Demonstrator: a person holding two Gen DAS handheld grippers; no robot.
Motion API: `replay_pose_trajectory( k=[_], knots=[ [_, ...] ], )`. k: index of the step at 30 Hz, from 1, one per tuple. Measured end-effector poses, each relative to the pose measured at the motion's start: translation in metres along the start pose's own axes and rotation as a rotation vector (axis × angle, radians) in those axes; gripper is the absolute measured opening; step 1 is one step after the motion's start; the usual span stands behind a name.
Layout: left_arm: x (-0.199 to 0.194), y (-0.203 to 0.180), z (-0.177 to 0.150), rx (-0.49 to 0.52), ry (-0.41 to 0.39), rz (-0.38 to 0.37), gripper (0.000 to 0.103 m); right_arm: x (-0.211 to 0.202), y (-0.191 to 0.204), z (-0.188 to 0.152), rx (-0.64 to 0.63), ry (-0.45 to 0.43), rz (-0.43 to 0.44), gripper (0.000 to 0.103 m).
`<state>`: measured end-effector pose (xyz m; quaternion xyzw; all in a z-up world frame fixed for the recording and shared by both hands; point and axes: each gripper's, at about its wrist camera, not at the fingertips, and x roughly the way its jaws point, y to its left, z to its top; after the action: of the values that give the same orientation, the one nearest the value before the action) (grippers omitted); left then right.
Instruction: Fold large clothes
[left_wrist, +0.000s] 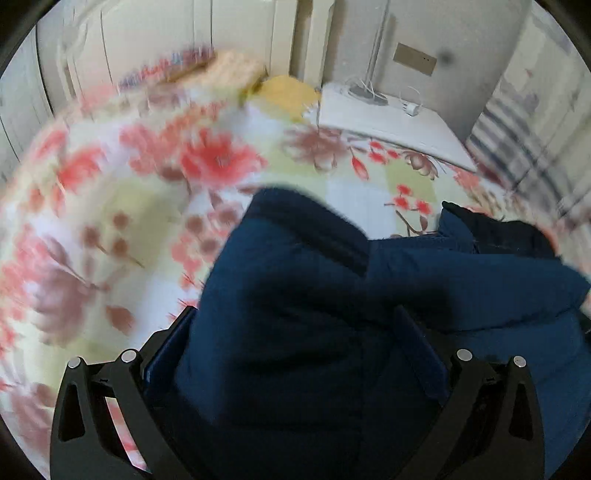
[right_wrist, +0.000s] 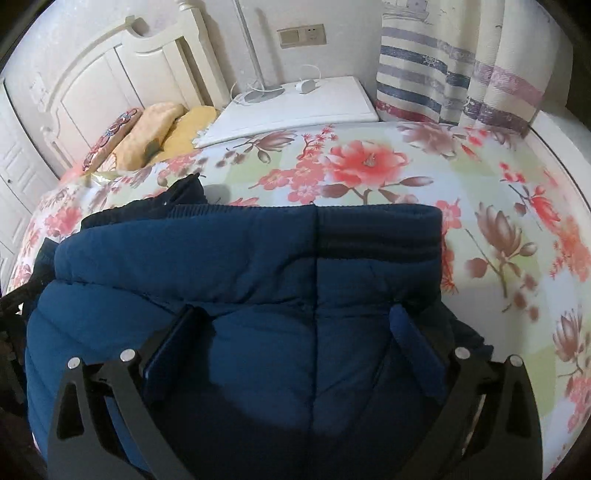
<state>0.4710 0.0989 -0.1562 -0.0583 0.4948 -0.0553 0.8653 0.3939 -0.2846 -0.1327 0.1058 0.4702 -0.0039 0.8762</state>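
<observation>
A navy padded jacket lies bunched on the floral bed sheet, its ribbed hem at the far edge. My right gripper stands wide over the jacket, its blue pads pressed into the padding on either side. In the left wrist view the same jacket fills the space between the fingers of my left gripper, which are spread wide with fabric bulging between them. The left view is blurred by motion. A dark collar part sticks up at the right.
A white bedside table with a lamp base and charger stands behind the bed. Pillows lie against the white headboard at the left. A striped curtain hangs at the right.
</observation>
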Motion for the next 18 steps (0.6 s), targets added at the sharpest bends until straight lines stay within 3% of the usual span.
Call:
replay_pose_trajectory(
  k=[5,8,10,12,14,18],
  knots=[
    [0.0,-0.002,-0.003,0.003,-0.01,0.012,0.099,-0.003,-0.003,-0.004,0.016,-0.032,0.025,0.101],
    [-0.001,-0.002,-0.006,-0.001,-0.015,0.012,0.099,-0.024,-0.016,-0.01,0.088,-0.047,0.108,0.1],
    [-0.001,-0.002,-0.007,-0.002,-0.021,0.02,0.099,-0.062,-0.031,-0.031,0.194,-0.105,0.197,0.1],
    [0.0,-0.002,-0.006,0.004,-0.022,0.028,0.099,-0.111,-0.04,-0.071,0.236,-0.19,0.302,0.1],
    [-0.001,-0.004,-0.005,0.009,-0.02,0.035,0.099,-0.149,-0.046,-0.115,0.247,-0.245,0.314,0.101],
    [-0.002,-0.006,-0.005,0.022,-0.026,0.051,0.099,-0.189,-0.055,-0.204,0.283,-0.206,0.354,0.101]
  ],
)
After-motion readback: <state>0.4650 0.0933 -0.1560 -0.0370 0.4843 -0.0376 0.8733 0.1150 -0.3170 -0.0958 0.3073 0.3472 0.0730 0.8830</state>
